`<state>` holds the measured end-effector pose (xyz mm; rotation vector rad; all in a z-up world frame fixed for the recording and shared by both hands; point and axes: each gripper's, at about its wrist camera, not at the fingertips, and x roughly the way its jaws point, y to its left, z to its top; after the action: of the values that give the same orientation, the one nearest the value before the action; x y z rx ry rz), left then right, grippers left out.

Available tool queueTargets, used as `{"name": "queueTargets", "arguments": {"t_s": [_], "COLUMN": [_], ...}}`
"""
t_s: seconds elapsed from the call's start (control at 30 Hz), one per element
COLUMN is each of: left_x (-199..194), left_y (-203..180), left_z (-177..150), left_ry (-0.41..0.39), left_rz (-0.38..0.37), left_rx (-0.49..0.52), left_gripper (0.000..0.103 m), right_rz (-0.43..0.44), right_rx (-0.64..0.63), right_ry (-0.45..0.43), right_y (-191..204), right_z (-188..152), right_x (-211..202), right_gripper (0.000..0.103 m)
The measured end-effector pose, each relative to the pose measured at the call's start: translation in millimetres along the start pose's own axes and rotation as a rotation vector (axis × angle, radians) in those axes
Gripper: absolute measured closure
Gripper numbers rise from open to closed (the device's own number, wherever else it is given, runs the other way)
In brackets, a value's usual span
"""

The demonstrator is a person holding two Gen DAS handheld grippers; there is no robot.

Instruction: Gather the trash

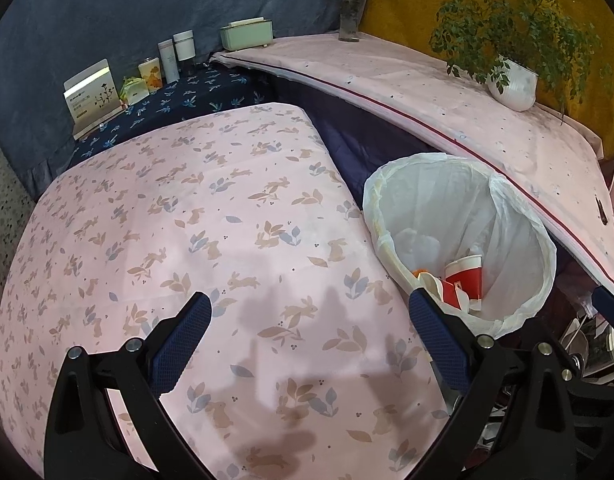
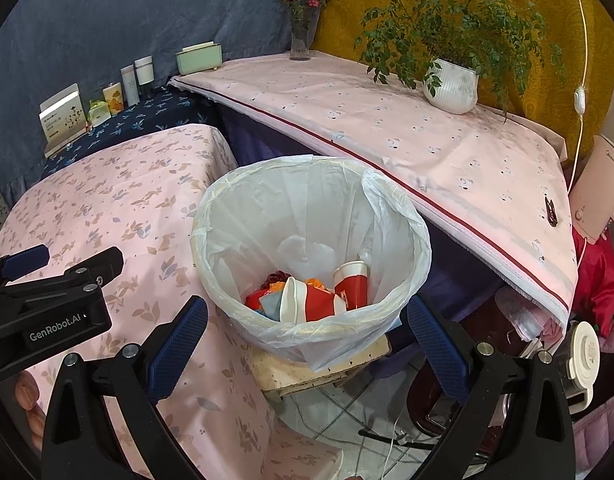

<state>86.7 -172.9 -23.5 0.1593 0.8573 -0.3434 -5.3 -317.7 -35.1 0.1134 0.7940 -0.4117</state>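
pink table (image 1: 227,220), both tools (image 1: 311,332) (image 2: 307,332) wide open, empty

In the left wrist view the right finger of the left gripper (image 1: 310,312) covers the near rim of the trash bin (image 1: 391,200), and the bin's wall hides most of the red paper cups (image 1: 465,278) inside. The right wrist view shows more of the cups, yet what lies under them stays buried. The print on the card (image 2: 63,118) and on the small boxes (image 2: 114,98) at the back is too small to read. The white appliance (image 2: 583,354) is cut off at the right border, and the clutter under the far table (image 2: 387,128) stays dim and unclear.
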Motion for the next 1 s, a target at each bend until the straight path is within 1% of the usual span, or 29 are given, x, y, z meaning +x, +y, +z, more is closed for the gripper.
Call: {"name": "queueTargets", "arguments": {"t_s": [1.0], "left_x": [0.9], "left_y": [1.4], "left_z": [-10.2], "left_ry": [0.015], "left_rz": [0.002], "left_rx": [0.018], "left_gripper": [0.009], "right_rz": [-0.003], "right_rx": [0.000], "right_ry": [0.010], "right_y": [-0.5], "right_z": [-5.0], "right_x": [0.0], "right_gripper": [0.007]}}
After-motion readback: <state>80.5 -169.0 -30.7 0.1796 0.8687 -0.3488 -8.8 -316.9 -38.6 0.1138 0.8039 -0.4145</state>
